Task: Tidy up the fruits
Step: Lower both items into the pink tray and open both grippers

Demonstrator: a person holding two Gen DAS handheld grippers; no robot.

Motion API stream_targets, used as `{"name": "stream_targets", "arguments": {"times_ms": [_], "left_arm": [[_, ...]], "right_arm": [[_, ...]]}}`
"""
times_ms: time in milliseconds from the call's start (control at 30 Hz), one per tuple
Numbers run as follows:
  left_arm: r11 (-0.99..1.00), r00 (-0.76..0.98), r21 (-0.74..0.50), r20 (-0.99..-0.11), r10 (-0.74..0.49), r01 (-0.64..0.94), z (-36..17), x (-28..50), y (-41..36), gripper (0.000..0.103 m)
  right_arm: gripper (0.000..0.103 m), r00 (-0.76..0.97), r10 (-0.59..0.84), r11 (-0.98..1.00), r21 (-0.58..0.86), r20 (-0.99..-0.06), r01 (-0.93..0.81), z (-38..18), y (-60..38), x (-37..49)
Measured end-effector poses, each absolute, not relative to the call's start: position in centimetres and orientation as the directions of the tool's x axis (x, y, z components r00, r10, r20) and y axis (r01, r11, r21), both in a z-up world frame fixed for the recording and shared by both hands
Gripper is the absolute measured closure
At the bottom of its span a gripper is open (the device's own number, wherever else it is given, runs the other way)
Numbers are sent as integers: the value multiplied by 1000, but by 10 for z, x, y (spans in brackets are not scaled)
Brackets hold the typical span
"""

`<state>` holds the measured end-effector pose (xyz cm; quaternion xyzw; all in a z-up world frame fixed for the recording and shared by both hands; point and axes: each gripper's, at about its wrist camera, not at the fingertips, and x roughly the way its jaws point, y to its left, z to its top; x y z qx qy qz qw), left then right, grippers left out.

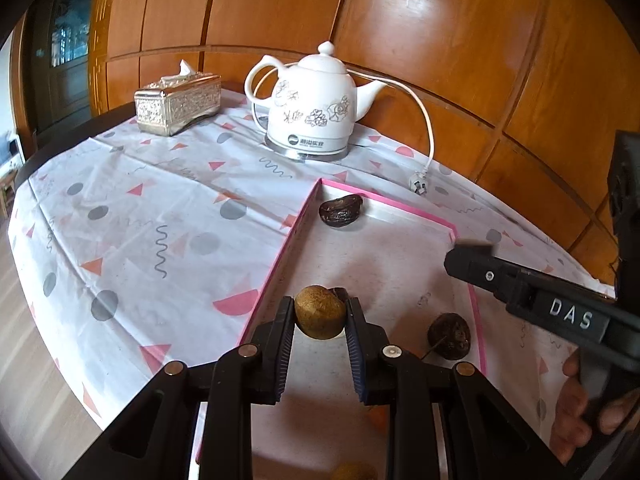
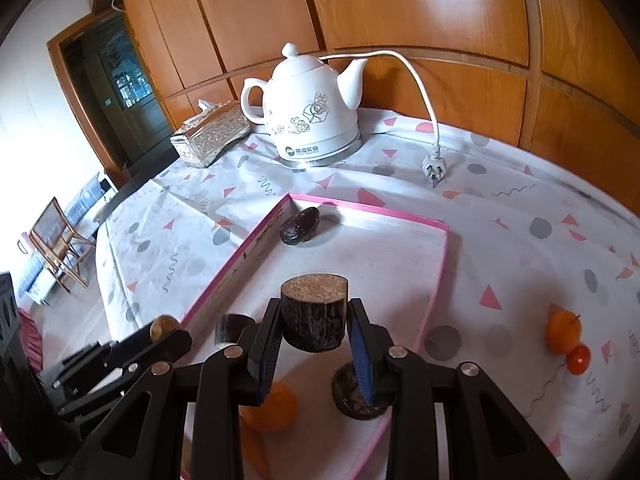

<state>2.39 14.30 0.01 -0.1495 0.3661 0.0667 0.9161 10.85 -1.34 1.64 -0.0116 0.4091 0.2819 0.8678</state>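
Note:
A shallow pink-rimmed tray (image 1: 280,256) (image 2: 236,264) lies on the patterned tablecloth. My left gripper (image 1: 320,312) is shut on a brown kiwi-like fruit (image 1: 319,317) held above the tray. My right gripper (image 2: 314,322) is shut on a dark cut cylinder, a sugarcane piece (image 2: 314,312), over the tray. A dark wrinkled fruit (image 1: 340,210) (image 2: 299,225) lies at the tray's far corner. Another dark fruit (image 1: 449,336) lies in the tray to the right of my left gripper. An orange fruit (image 2: 270,406) and a dark piece (image 2: 354,398) lie under my right gripper.
A white kettle (image 1: 312,116) (image 2: 310,116) with cord and plug (image 2: 434,168) stands at the back, beside a silver tissue box (image 1: 178,104) (image 2: 210,138). An orange fruit (image 2: 563,332) and a small red one (image 2: 579,359) lie on the cloth right of the tray. Wood panelling is behind.

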Motion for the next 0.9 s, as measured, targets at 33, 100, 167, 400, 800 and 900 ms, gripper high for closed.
{"name": "stream_targets", "arguments": {"times_ms": [33, 100, 167, 400, 800, 900], "left_arm": [[946, 722, -231, -692, 6, -229, -1, 24, 143, 78], [946, 717, -231, -697, 1, -227, -3, 25, 141, 78], [946, 714, -237, -700, -10, -219, -5, 27, 138, 78], [948, 707, -248, -706, -38, -198, -7, 38, 128, 77], [948, 693, -214, -720, 11, -237, -12, 38, 132, 71], [947, 690, -213, -724, 13, -241, -13, 37, 133, 67]], "right_arm": [[64, 502, 485, 841, 225, -716, -491, 16, -13, 109], [64, 504, 485, 844, 230, -715, -485, 15, -14, 109], [64, 504, 478, 846, 222, -719, -485, 12, -15, 107], [64, 510, 444, 874, 230, -737, -428, 0, -35, 103], [63, 530, 422, 888, 218, -736, -404, -4, -49, 90], [63, 535, 413, 888, 197, -737, -415, -5, -46, 87]]}}
